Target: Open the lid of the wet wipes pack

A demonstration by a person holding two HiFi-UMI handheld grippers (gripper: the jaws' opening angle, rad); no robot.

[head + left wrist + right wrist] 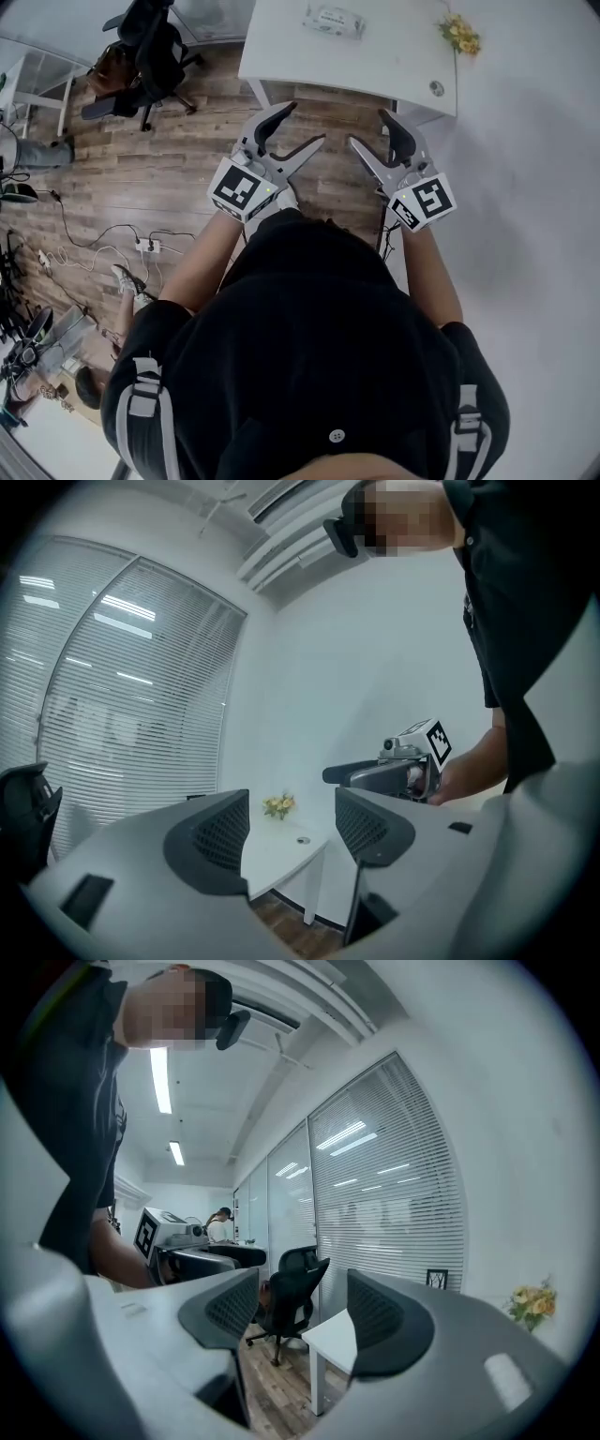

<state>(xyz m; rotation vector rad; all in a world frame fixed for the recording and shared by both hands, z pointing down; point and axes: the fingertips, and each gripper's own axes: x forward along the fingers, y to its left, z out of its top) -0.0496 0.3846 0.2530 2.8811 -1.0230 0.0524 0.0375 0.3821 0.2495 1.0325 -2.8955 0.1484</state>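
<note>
Your left gripper (302,125) and right gripper (369,127) hang short of the white table (291,52), jaws wide apart and empty. The wet wipes pack (334,21) lies on that table's far side.

Pale wet wipes pack (335,21), flat on wht table (375,56)

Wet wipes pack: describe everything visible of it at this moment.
The wet wipes pack is a pale, soft-looking rectangular packet with faint print, lying flat on the white table, left of the yellow flowers. Its lid is too small to read. Nothing touches it; the left tool and right tool, both open and empty, are short of the table.
</note>
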